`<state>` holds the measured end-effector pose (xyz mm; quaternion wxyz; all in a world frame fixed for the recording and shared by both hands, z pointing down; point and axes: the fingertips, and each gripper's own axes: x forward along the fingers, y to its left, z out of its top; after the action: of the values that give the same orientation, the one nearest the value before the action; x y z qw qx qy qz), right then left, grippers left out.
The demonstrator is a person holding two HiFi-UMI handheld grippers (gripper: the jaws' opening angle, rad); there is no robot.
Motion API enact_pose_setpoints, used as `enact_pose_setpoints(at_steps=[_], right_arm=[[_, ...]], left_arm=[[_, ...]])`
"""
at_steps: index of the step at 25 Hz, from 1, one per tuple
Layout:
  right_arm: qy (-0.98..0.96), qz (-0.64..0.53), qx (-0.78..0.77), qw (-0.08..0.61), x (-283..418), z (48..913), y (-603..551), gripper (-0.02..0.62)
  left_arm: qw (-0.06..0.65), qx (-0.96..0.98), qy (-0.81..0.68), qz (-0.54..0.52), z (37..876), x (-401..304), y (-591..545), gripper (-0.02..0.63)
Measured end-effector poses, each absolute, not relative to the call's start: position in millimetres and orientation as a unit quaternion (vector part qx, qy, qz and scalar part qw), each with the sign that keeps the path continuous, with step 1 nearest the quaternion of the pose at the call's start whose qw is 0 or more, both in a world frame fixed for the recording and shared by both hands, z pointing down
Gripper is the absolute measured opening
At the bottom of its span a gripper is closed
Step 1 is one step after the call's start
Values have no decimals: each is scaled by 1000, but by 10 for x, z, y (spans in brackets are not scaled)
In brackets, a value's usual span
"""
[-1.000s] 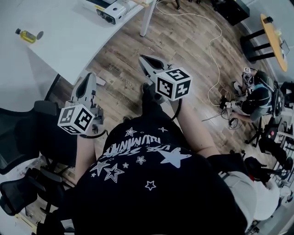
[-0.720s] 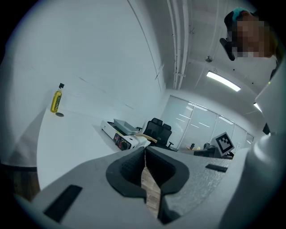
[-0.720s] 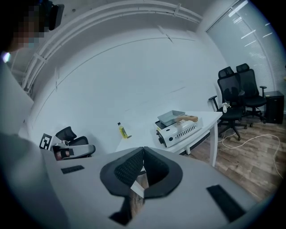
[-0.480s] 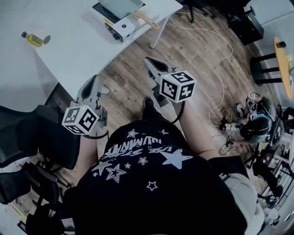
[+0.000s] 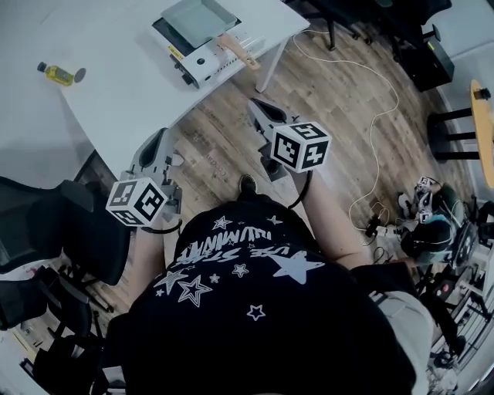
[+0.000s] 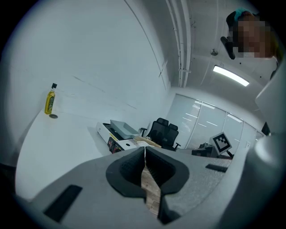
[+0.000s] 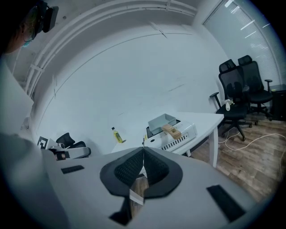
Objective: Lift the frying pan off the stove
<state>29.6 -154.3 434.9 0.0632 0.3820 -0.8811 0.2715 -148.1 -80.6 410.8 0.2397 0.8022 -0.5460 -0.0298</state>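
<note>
While the left claw (image 6: 144, 151) and right claw (image 7: 143, 153) press together, stove (image 5: 210, 65) tops white table (image 5: 116, 89).

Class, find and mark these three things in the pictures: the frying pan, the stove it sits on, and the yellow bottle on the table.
frying pan (image 5: 197, 19), head view, on its flat grey inside.
stove (image 5: 216, 68), head view, on its white front face.
yellow bottle (image 5: 54, 72), head view, on the middle of its body.

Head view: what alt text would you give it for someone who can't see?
A person in a star-print shirt holds the left gripper and right gripper, both shut, over a wood floor, short of a white table. There a pan sits on a stove, with a yellow bottle further left.
</note>
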Motion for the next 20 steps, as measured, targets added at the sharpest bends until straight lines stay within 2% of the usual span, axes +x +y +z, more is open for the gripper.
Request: enact_pose_setpoints(at_steps=[9,20], right_arm=[[-881,301,361,56,706,4394,-1956,8],[-868,376,320,48,819,4496,-2187,11]], left_arm=[[231,797,-558,-25,4128,-1054,-1161,14],[239,789,-566,-6,4226,-881,-1329,14]])
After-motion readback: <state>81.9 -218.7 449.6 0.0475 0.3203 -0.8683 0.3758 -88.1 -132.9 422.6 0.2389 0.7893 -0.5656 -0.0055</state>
